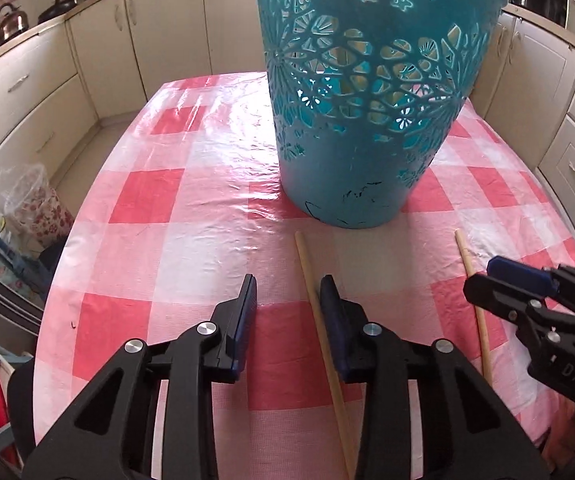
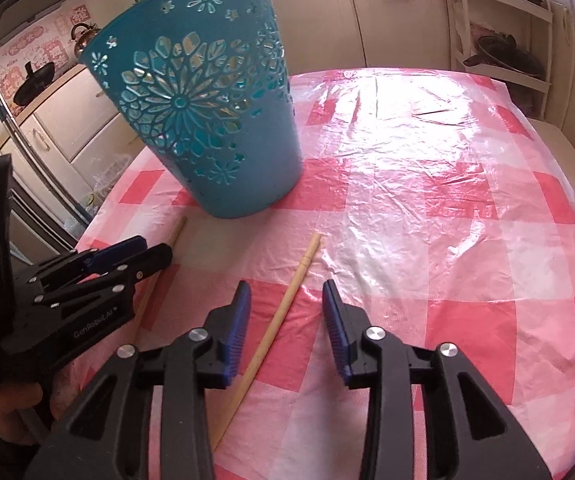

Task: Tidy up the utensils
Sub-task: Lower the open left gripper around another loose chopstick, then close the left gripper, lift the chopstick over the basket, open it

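Note:
A teal perforated basket (image 1: 351, 120) stands on the pink checked tablecloth (image 1: 175, 200); it also shows in the right wrist view (image 2: 215, 120). Two wooden sticks lie on the cloth in front of it. My left gripper (image 1: 287, 292) is open, with one stick (image 1: 319, 312) lying under its right finger. My right gripper (image 2: 285, 300) is open over the other stick (image 2: 275, 320), which lies between its fingers. That stick shows in the left wrist view (image 1: 473, 280), beside the right gripper (image 1: 499, 276). The left gripper (image 2: 135, 252) shows at the left of the right wrist view.
Cream kitchen cabinets (image 1: 99, 40) surround the table. A kettle (image 1: 9, 24) sits on the counter at the left. A white rack (image 2: 499, 40) stands beyond the table's far right. The cloth (image 2: 447, 200) stretches right of the basket.

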